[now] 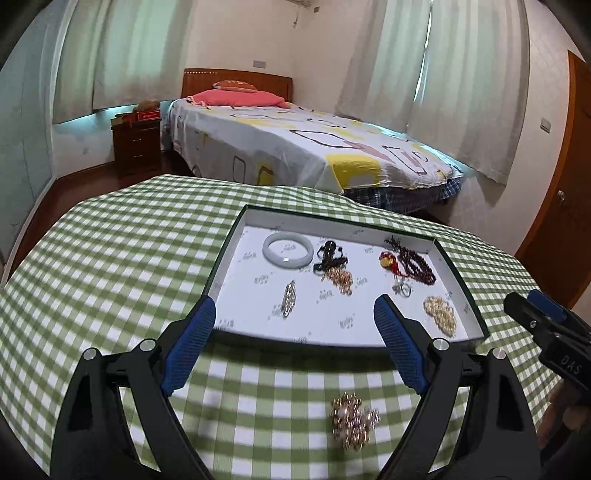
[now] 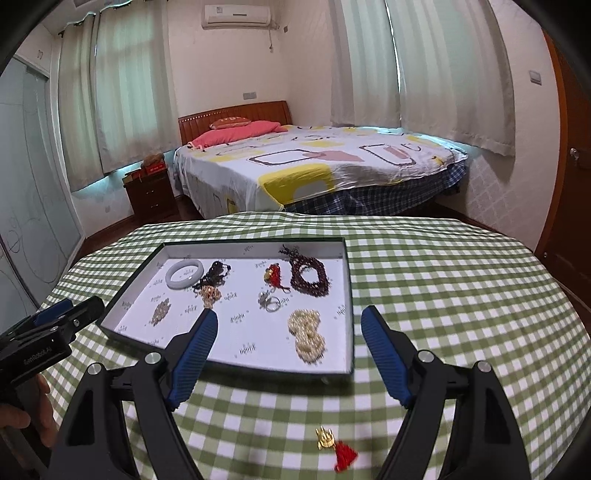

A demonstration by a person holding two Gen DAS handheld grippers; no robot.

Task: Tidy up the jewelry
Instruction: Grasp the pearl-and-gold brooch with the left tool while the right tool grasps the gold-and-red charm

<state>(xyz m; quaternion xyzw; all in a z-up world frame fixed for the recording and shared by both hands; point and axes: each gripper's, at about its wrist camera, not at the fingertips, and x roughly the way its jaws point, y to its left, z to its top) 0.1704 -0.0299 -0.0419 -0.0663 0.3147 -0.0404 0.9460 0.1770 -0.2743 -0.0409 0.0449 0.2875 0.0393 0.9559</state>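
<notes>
Gingham tablecloth (image 1: 110, 258), rect. tray (image 1: 458, 269), prob. jade bangle (image 1: 288, 251)

A bedroom in a private home, with a table set at the foot of the bed.

A made bed (image 2: 317, 166) with a wooden headboard (image 2: 232, 116) and pink pillows (image 2: 236, 134) fills the middle of the frame. A dark nightstand (image 2: 149, 195) stands to its left, pale curtains (image 2: 424, 66) cover the windows, and a wall air conditioner (image 2: 236, 14) hangs at upper centre. A green-checked tablecloth (image 2: 443, 295) spreads across the foreground, and a wooden door (image 2: 569, 166) stands at the right edge.
</notes>
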